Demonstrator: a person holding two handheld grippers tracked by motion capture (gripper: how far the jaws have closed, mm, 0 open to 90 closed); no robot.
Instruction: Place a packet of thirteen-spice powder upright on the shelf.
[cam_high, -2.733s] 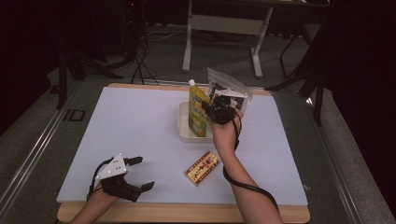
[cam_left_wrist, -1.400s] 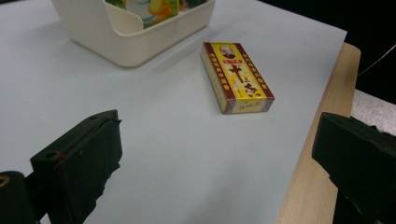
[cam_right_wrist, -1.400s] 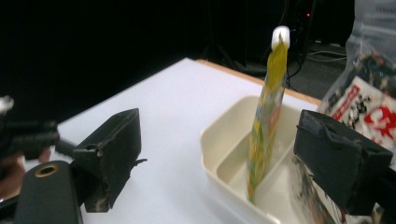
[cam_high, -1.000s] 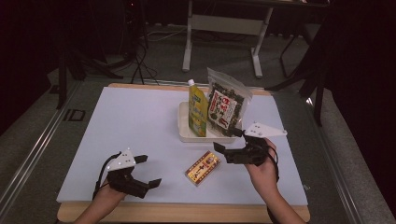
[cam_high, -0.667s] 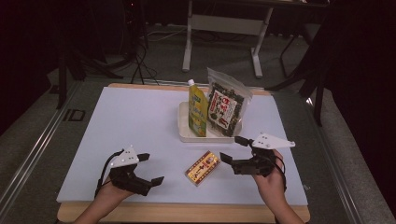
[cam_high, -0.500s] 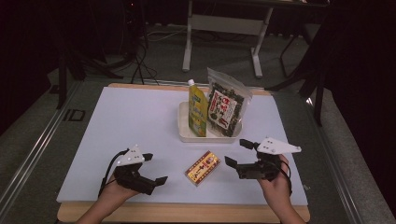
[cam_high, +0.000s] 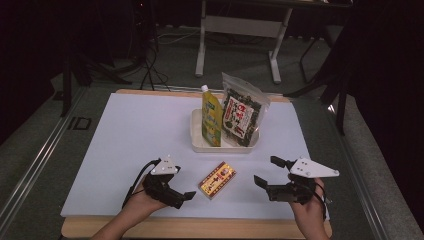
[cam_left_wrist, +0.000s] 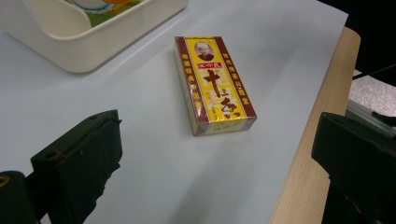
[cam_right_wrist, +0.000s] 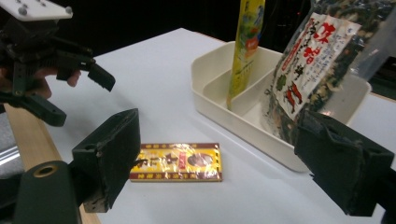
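High view puts the small yellow-and-red box (cam_high: 217, 179) flat on the white mat between your grippers, in front of the cream tray (cam_high: 200, 145). Your left gripper (cam_high: 181, 197) and right gripper (cam_high: 266, 175) both gape wide, empty. The tray already holds a yellow pouch (cam_high: 211, 118) and seaweed bag (cam_high: 243, 116); the box probably remains. Its characters aren't legible to me

Box (cam_left_wrist: 215, 84): yellow, maroon border, red characters. Tray (cam_high: 200, 142): cream. Pouch (cam_high: 212, 117): yellow-green. Bag (cam_high: 241, 116): dark green, red-white label. Mat (cam_high: 130, 135): white.
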